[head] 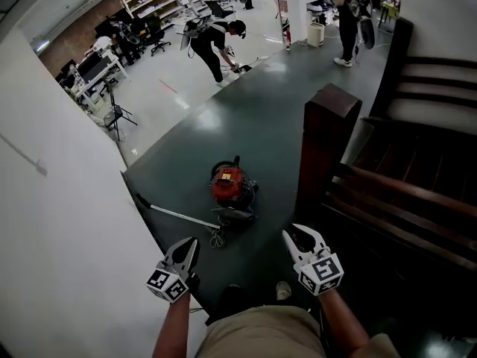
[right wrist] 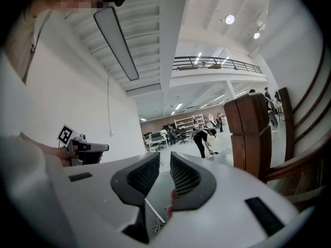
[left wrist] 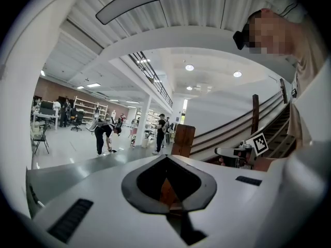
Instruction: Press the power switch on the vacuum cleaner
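Note:
A red and black vacuum cleaner [head: 229, 186] sits on the dark green floor, its metal wand [head: 175, 215] lying out to the left. Both grippers are held level, near the person's body, short of the cleaner and apart from it. My left gripper [head: 192, 243] is shut with nothing in it; in its own view the tips [left wrist: 166, 156] meet, and the orange body [left wrist: 166, 190] shows through the gap behind them. My right gripper [head: 292, 233] is also shut and empty, with only a slit at the tips [right wrist: 165, 155]. Between its jaws I see a bit of the cleaner [right wrist: 170, 200] and wand [right wrist: 154, 211].
A brown wooden newel post [head: 328, 148] stands right of the cleaner, with a dark staircase and handrails [head: 417, 192] beyond. A white wall [head: 59, 222] runs along the left. Farther off, people [head: 216, 43], a tripod [head: 115, 118], desks and shelves fill the hall.

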Demonstrator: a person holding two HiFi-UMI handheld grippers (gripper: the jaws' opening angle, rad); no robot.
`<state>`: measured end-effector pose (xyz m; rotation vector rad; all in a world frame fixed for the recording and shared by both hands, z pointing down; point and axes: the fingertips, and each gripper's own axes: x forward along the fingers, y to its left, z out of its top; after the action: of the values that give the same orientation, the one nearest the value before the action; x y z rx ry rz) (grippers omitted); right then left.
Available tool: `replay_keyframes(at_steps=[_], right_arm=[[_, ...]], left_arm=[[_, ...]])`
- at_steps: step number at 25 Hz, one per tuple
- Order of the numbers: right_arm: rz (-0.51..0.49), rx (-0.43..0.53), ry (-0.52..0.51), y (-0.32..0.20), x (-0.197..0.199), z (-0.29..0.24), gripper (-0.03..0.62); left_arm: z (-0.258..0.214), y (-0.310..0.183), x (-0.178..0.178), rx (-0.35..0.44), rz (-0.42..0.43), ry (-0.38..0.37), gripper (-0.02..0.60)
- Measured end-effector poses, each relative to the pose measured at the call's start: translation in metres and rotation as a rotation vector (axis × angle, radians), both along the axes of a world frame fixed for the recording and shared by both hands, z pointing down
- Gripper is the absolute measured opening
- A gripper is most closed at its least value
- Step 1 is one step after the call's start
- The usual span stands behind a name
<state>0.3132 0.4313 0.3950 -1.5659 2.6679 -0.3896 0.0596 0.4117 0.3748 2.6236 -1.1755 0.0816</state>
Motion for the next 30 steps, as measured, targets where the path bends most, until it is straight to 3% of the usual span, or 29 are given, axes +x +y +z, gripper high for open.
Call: replay_keyframes(at_steps=[4,11,22,30], right_arm=[[-0.013,-0.027,-0.017,-0.011,-0.008,0.011,0.052],[-0.003,-0.057,0.019,-0.068,-0.025,0.022,0.052],[0.045,-0.069,0.113,-0.220,-0.104,0.006,0.052],[0.049,-0.115,0.171,-0.309,-0.159,0.028,0.052]], left_arm=[[0.003,-0.010,-0.007,-0.015,-0.013,-0.016,0.005],[0.025,-0.086,-0.038,-0.036,-0.029,0.008,0.006],[0.041,-0.256,-0.115,-0.028,0.023,0.085,0.006],[0.060,-0.334,-0.162,-0.012,0.065,0.102,0.005]])
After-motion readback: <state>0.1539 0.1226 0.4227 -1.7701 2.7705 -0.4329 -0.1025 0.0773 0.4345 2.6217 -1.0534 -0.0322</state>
